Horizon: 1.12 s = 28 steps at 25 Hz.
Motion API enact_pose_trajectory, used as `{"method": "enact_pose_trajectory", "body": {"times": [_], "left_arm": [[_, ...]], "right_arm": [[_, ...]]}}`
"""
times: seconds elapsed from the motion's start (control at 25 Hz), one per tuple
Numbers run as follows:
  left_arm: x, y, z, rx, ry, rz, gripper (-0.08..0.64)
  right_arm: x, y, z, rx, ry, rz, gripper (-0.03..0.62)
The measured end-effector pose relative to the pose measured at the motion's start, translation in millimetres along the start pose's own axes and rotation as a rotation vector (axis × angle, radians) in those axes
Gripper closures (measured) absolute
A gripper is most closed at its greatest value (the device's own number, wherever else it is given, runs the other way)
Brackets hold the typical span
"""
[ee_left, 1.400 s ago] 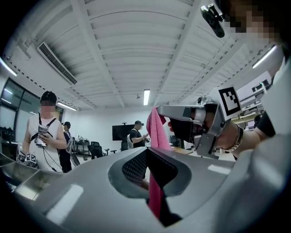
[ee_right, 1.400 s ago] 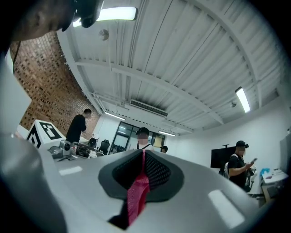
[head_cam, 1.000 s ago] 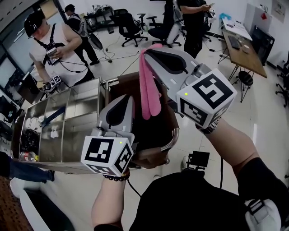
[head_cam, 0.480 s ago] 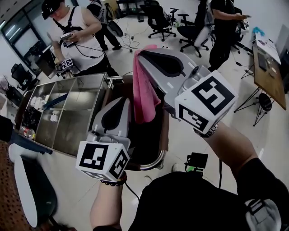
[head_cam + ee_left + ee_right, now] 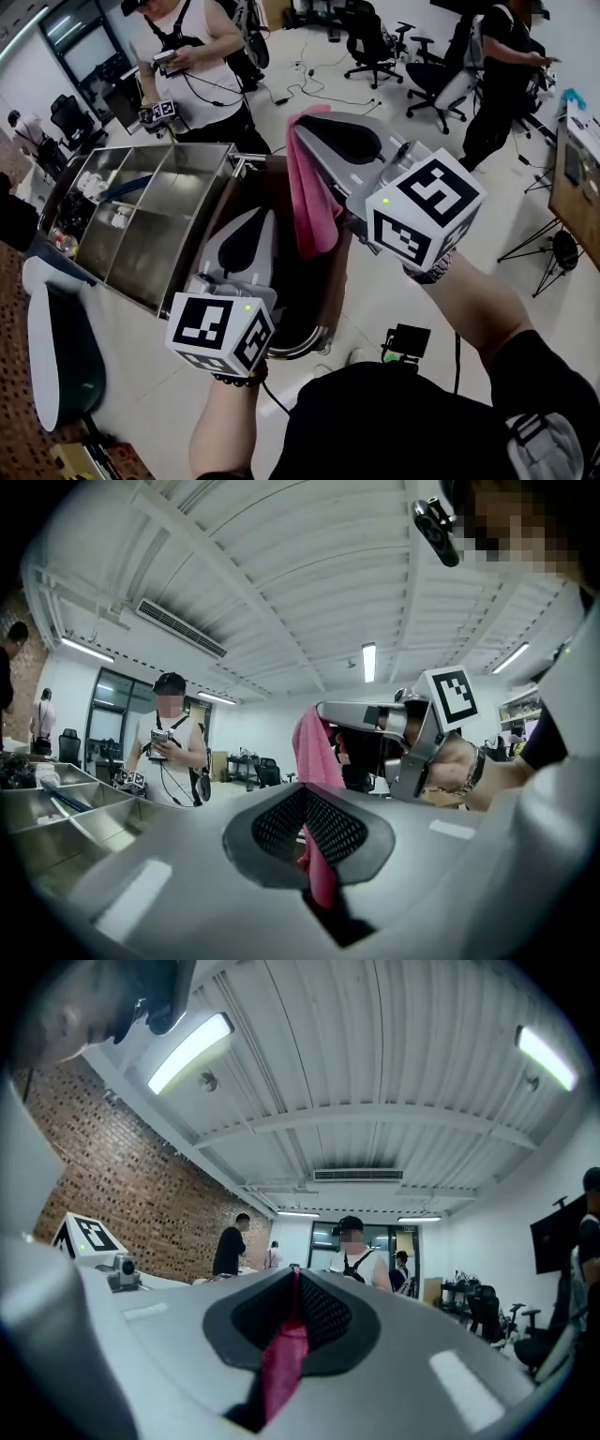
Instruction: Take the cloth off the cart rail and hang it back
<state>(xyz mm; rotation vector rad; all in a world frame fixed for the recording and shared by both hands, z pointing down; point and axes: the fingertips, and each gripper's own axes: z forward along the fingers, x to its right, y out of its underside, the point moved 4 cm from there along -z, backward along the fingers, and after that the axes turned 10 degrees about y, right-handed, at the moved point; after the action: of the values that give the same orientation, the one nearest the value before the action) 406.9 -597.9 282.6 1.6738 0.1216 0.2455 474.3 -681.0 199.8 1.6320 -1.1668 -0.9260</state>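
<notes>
A pink cloth (image 5: pixel 309 192) hangs in a folded strip from my right gripper (image 5: pixel 302 120), which is shut on its top edge. The pink fabric (image 5: pixel 281 1363) fills the seam between that gripper's pads. The cloth is off the cart's chrome rail (image 5: pixel 314 343) and dangles above the cart's dark end. My left gripper (image 5: pixel 262 217) stands just left of the cloth's lower end, its pads together. In the left gripper view the cloth (image 5: pixel 314 747) hangs ahead, and a pink strip shows through the slit under the pads; I cannot tell whether it touches them.
The steel cart (image 5: pixel 150 211) with several compartments holds small items at its far left. A person (image 5: pixel 192 56) in a white vest stands behind it holding a device. Office chairs (image 5: pixel 370 42), another person (image 5: pixel 502 75) and a desk (image 5: pixel 577 178) lie beyond.
The head view has swung, so the cart and the people sit further right and lower in the frame. Both grippers keep their pose, with the cloth still hanging from the right one.
</notes>
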Motion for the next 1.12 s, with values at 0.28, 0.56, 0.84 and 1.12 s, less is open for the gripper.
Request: {"method": "enact_pose_trajectory", "body": {"times": [0.28,0.56,0.84,1.12], "left_arm": [[-10,-4,-5,0.01,0.038,-0.018,0.557],[-11,-8,6,0.014,0.027,-0.004,0.557],[-48,6,46,0.0,-0.061,-0.018,0.557],[-65,36,94,-0.058,-0.098,-0.044,0.556]], "right_arm": [[-4,12,11,-0.039,0.035,0.004,0.575],[13,22,23,-0.052,0.009,0.04,0.575],[58,58,65,-0.082,-0.072,0.09,0.575],[128,140,97,-0.214,-0.064,0.168,0.575]]}}
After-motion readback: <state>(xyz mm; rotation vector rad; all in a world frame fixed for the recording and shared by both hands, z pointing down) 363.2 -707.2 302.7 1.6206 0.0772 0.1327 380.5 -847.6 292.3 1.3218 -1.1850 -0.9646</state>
